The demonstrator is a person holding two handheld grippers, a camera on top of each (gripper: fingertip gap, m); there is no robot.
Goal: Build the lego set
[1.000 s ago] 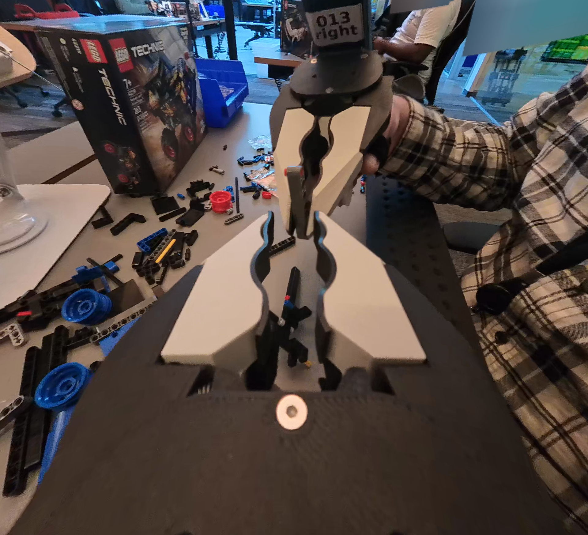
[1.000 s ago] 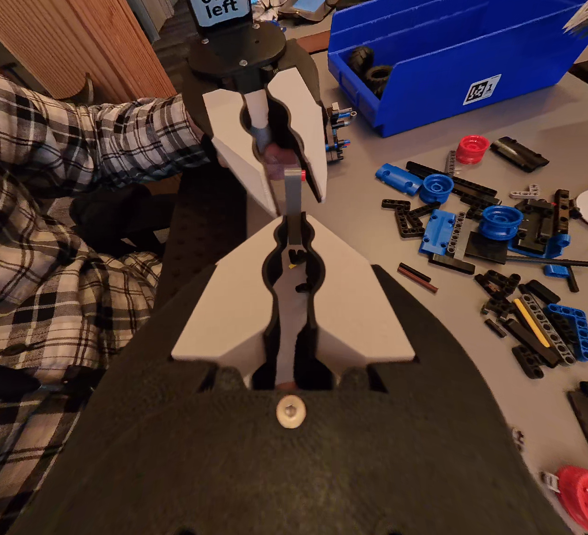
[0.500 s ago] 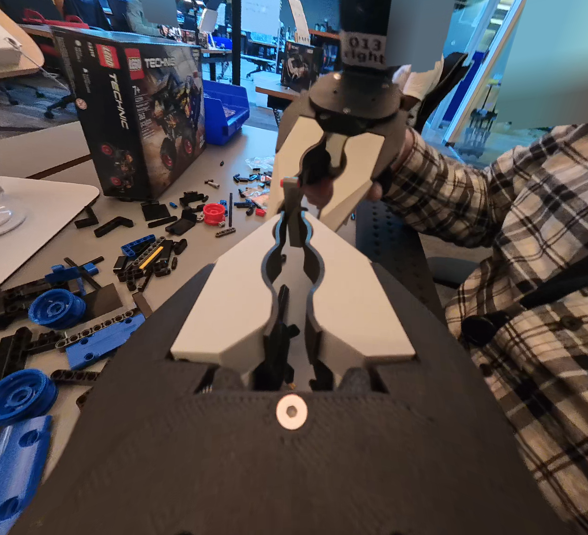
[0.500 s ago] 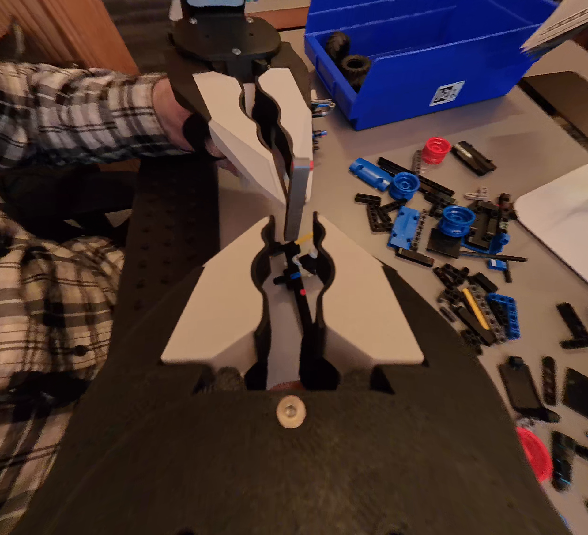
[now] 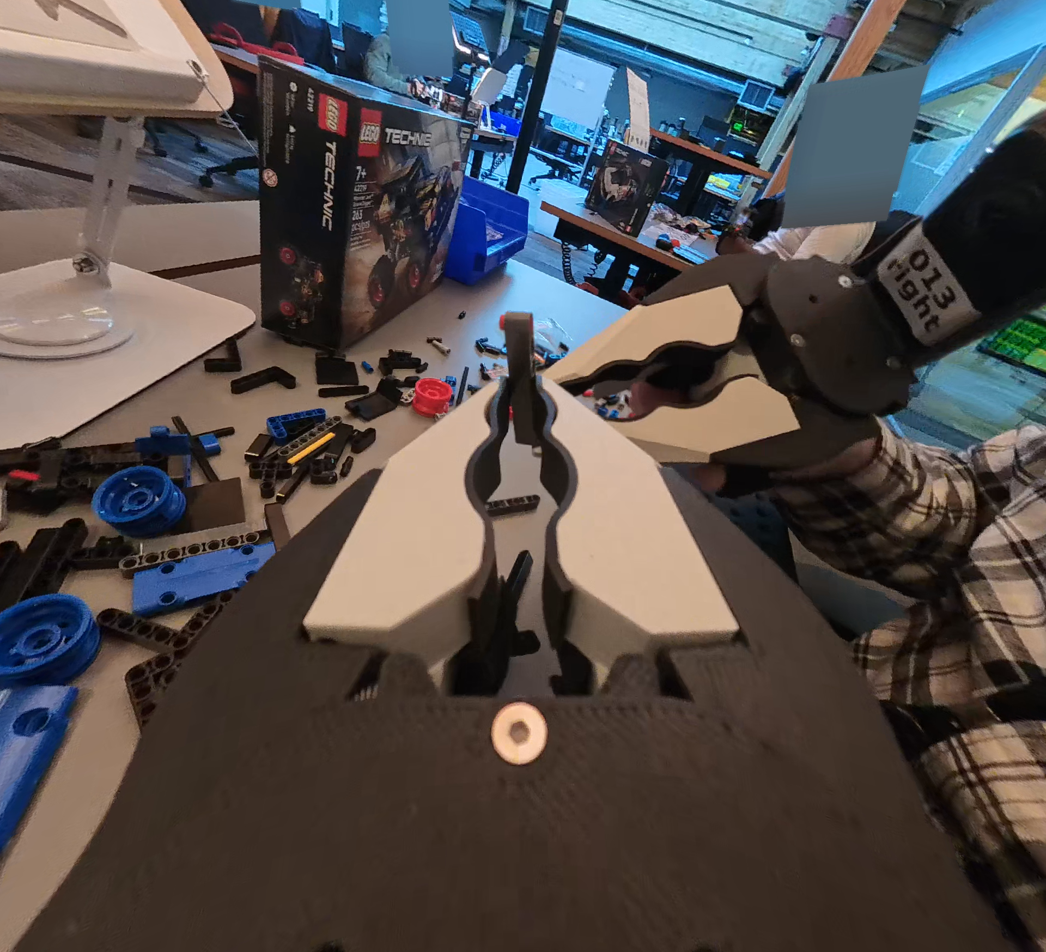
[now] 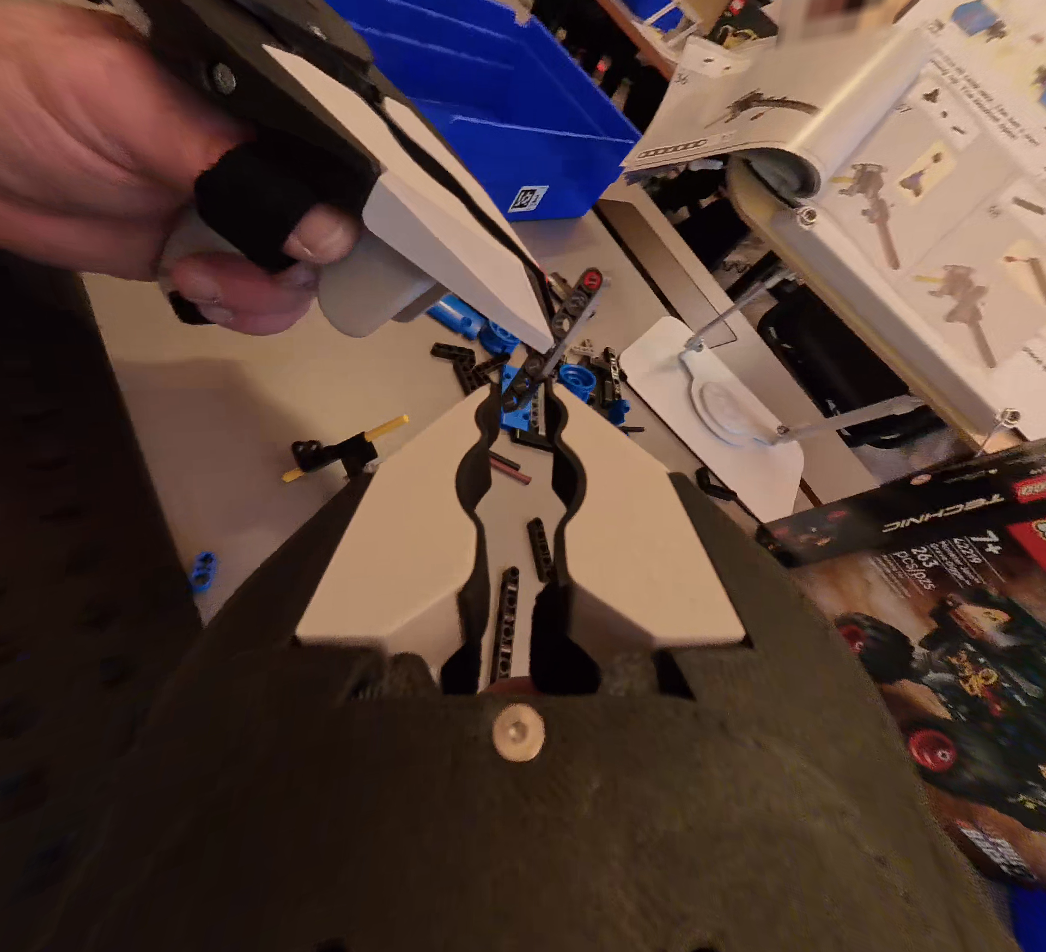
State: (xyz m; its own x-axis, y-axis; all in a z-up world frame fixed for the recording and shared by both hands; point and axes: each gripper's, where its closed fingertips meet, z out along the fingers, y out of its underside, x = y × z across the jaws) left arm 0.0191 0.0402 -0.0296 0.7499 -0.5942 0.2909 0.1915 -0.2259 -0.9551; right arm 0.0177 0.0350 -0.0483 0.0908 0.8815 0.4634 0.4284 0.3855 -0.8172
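Gripping a dark grey beam (image 5: 519,375) at its lower end, left gripper (image 5: 518,404) clamped tight, well above the parts-strewn table (image 5: 430,313). Right gripper (image 6: 523,395) slightly parted, tips beside the beam.

The left tongs (image 5: 518,404) point across the tabletop (image 5: 170,398). A long beam (image 5: 521,375) stands up between their tips. The right tongs (image 5: 571,381) come in from the right side, and their tips sit just beside that beam. Left of the left tongs, loose pieces lie on the tabletop, with a wheel (image 5: 138,500) among them. Behind the pieces stands the set box (image 5: 351,200). A bin (image 5: 487,228) sits behind the box. Far left stands a book stand (image 5: 85,302).

In the right wrist view, a small built part (image 6: 339,452) lies on the tabletop, left of the right tongs (image 6: 521,398).
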